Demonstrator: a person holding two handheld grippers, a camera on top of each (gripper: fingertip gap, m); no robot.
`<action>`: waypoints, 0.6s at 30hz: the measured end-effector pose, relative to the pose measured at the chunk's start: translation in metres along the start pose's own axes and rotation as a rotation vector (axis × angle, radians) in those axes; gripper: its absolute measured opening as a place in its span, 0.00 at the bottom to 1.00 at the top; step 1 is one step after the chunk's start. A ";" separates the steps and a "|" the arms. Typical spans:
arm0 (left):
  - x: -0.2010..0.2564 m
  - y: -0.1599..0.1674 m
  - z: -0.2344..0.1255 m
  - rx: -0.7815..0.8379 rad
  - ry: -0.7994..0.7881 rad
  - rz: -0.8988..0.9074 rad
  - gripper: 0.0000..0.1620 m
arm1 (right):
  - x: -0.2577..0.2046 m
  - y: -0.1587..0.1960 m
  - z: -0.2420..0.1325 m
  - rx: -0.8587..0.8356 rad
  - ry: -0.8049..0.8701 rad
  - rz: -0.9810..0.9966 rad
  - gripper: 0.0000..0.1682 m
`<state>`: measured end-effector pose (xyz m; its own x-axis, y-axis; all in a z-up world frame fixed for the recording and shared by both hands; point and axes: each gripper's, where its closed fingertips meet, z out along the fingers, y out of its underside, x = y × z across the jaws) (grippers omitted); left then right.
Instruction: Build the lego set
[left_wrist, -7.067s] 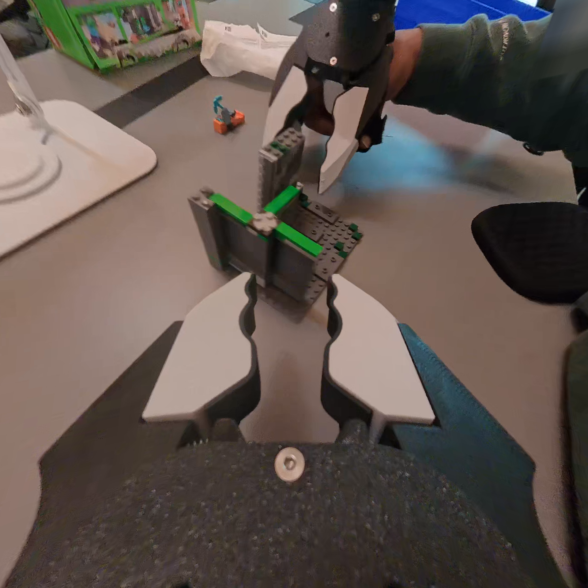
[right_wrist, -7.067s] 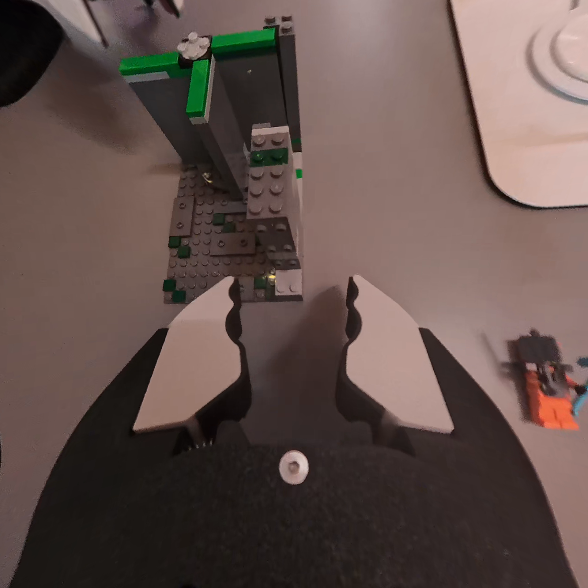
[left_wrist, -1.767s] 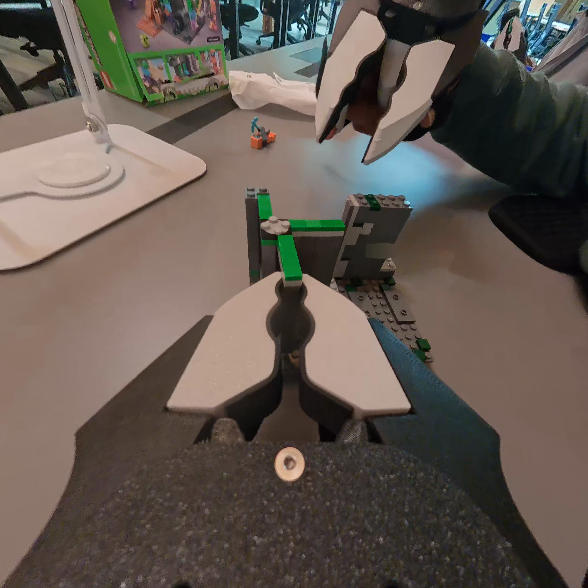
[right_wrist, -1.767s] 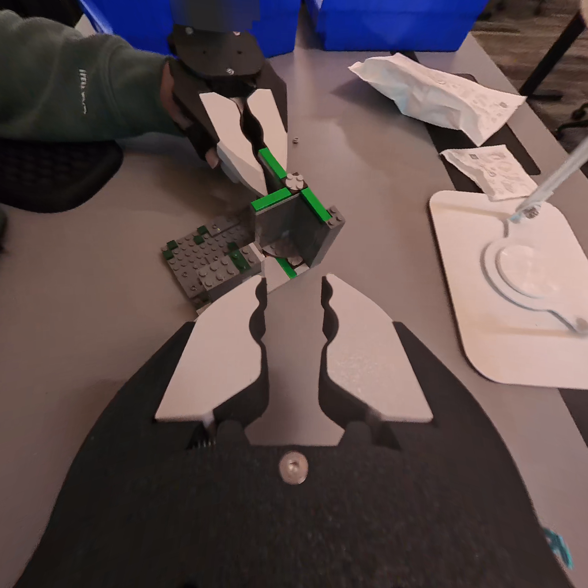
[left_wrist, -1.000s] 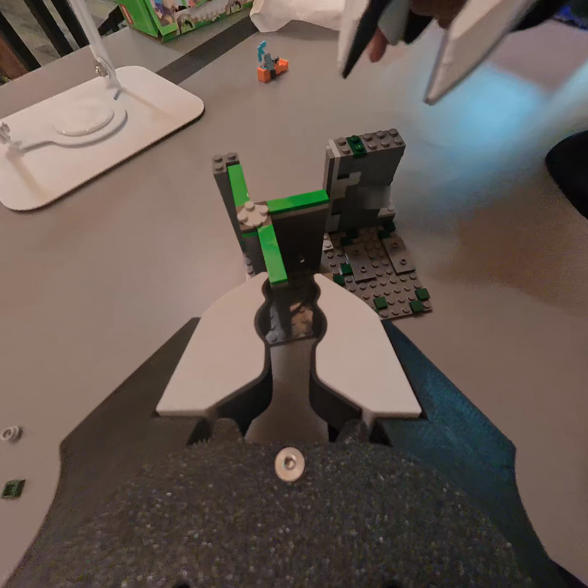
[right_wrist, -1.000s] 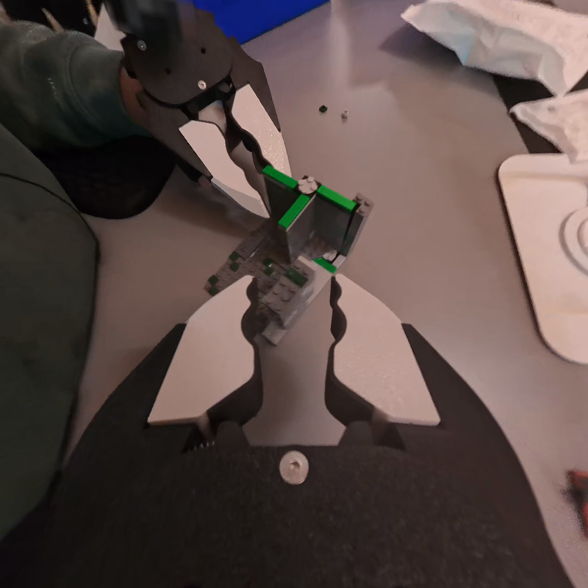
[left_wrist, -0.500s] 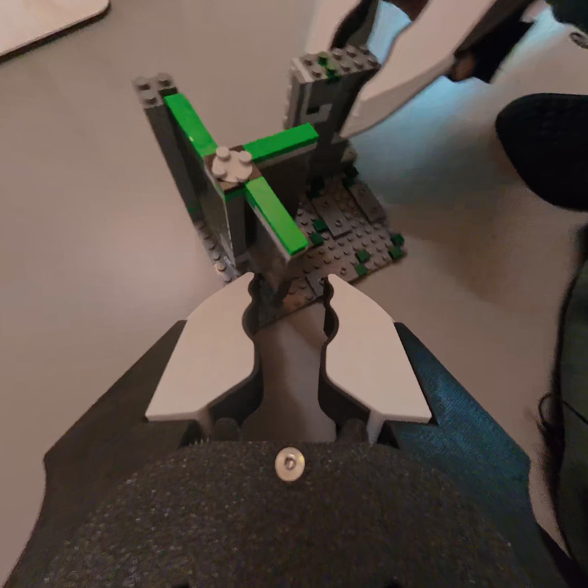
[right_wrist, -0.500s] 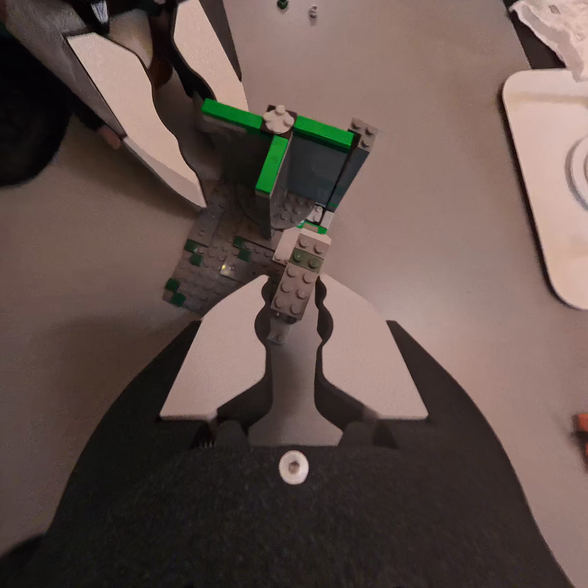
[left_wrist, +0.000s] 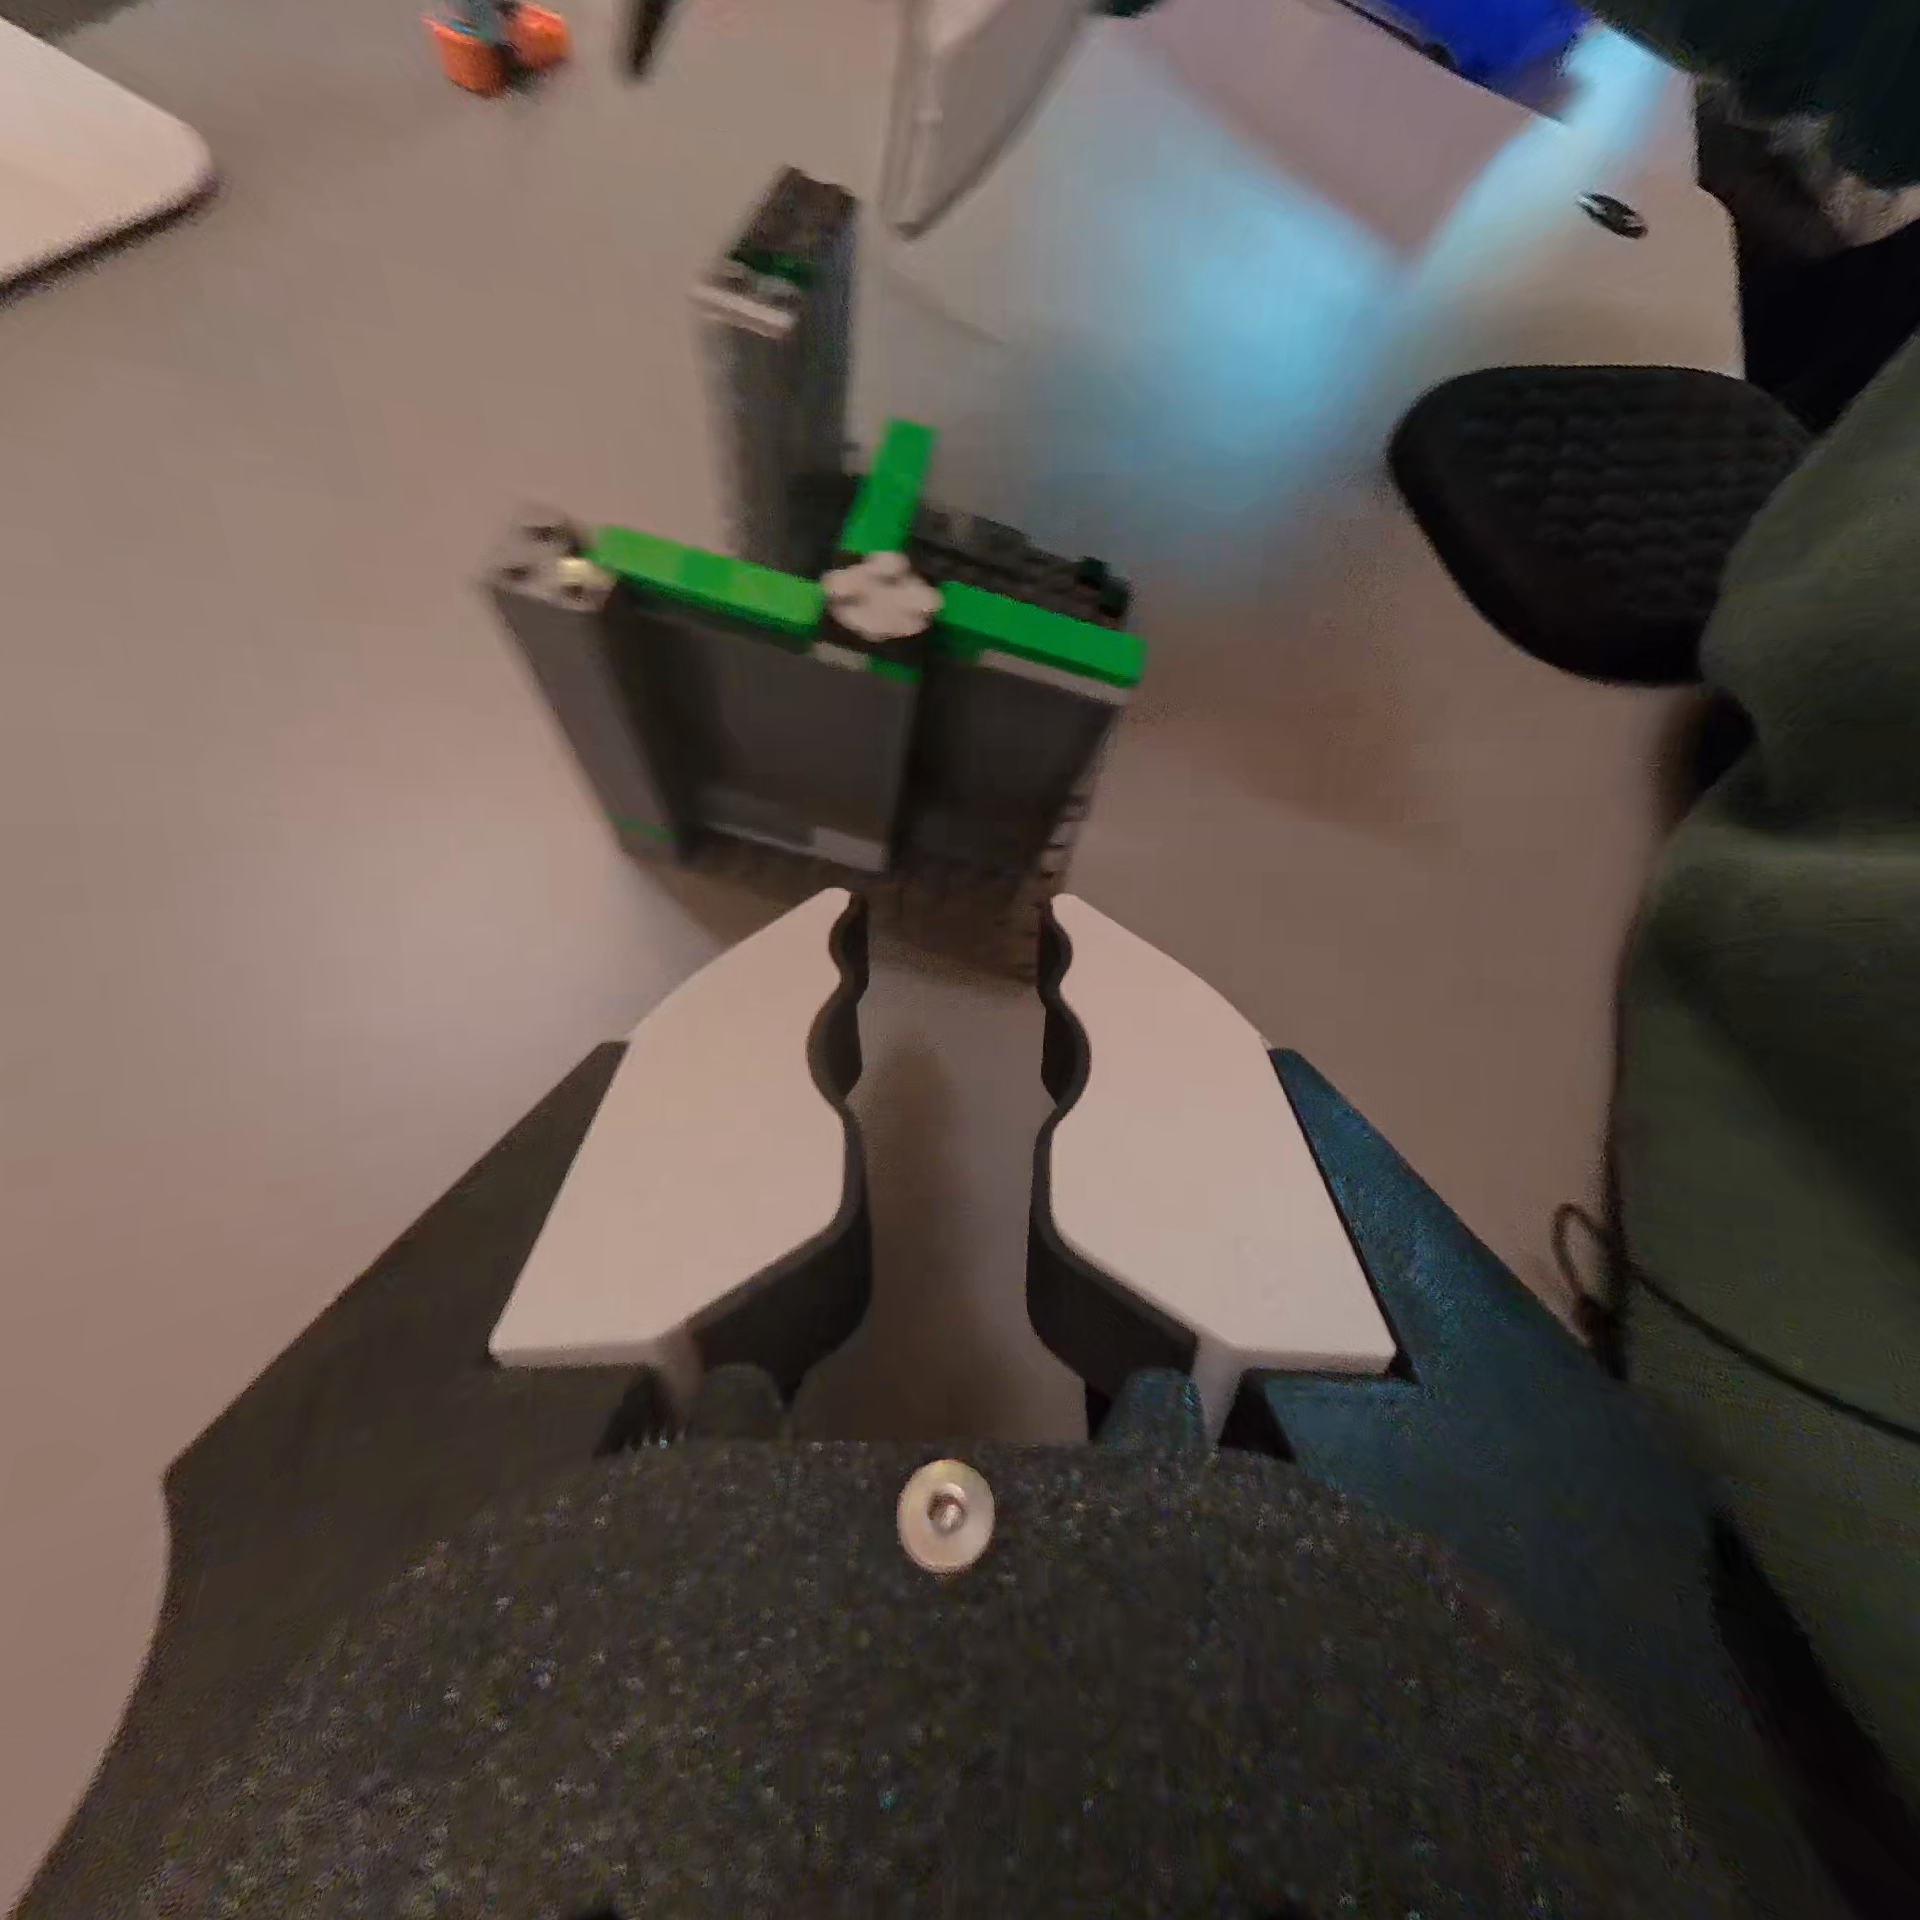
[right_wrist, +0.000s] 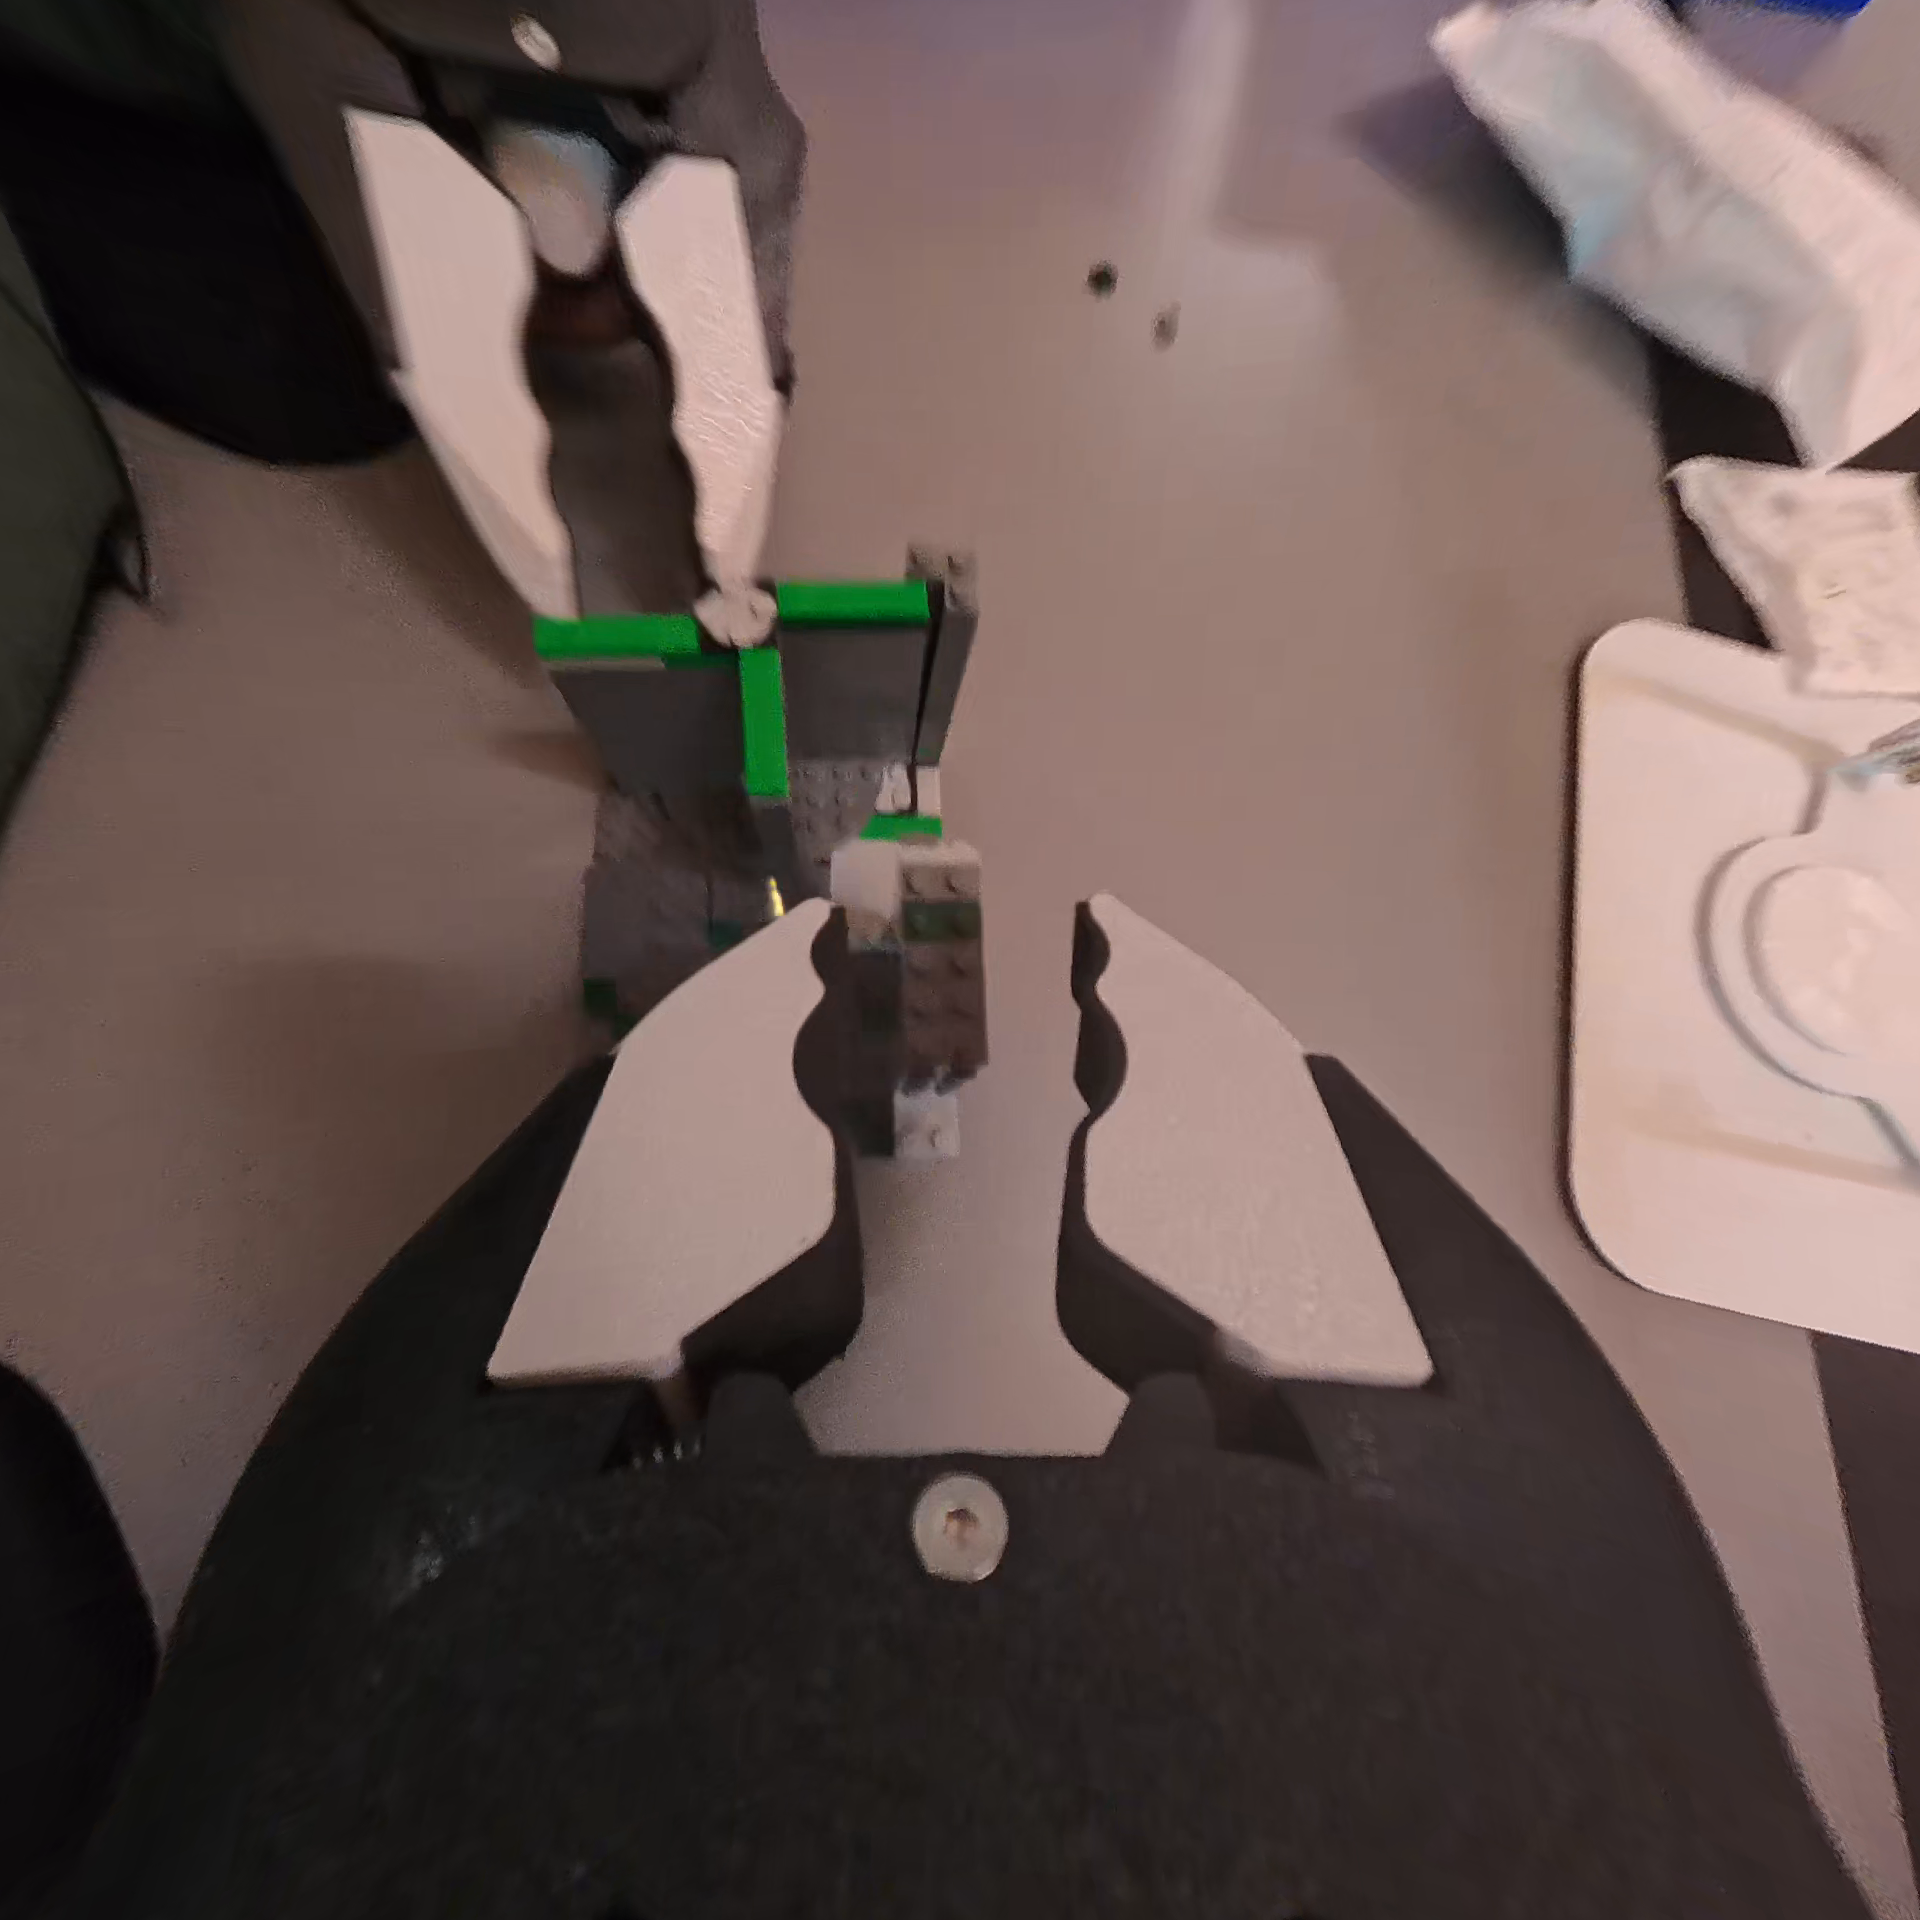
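Note:
The lego build (left_wrist: 810, 727) is a dark grey base with grey walls capped by green tiles and a round grey stud. My left gripper (left_wrist: 948, 906) has its tips at the build's near base edge, and the dark edge fills the gap between them. From the right wrist view the left gripper (right_wrist: 644, 582) reaches in behind the green-topped wall (right_wrist: 831, 707). My right gripper (right_wrist: 956, 909) is open around the build's grey studded tower (right_wrist: 940, 987), which stands close to its left finger. One white finger of the right gripper (left_wrist: 956, 104) shows beyond the tower (left_wrist: 790, 343).
A white stand base (right_wrist: 1714, 987) lies to the right, also seen far left (left_wrist: 73, 177). White bags (right_wrist: 1683, 208) lie at the back right. Two tiny loose pieces (right_wrist: 1101, 278) and an orange figure (left_wrist: 499, 42) sit on the grey table. A green sleeve (left_wrist: 1787, 935) and a black pad (left_wrist: 1590, 520) are nearby. Spacing between my two grippers at the tips: around 12 centimetres. To the orange figure (left_wrist: 499, 42): right tips about 25 centimetres, left tips about 35 centimetres.
My right gripper has opened wider around the tower. The build has turned as seen from the left wrist view, and my left jaws have narrowed onto its base edge.

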<state>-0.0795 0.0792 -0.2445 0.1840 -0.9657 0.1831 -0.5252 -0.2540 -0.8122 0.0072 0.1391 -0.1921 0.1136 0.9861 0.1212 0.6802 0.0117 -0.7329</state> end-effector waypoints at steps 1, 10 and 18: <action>-0.010 0.000 -0.004 0.002 -0.023 0.004 0.19 | -0.005 -0.008 -0.002 0.018 0.021 -0.009 0.24; -0.057 -0.016 0.009 -0.018 0.007 0.306 0.24 | -0.040 -0.024 0.042 -0.342 -0.113 -0.177 0.21; -0.056 -0.016 0.026 -0.005 0.095 0.347 0.18 | -0.044 -0.011 0.063 -0.560 -0.218 -0.198 0.07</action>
<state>-0.0596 0.1382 -0.2566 -0.0840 -0.9951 -0.0528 -0.5466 0.0903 -0.8325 -0.0505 0.1057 -0.2316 -0.1634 0.9859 0.0359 0.9558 0.1673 -0.2419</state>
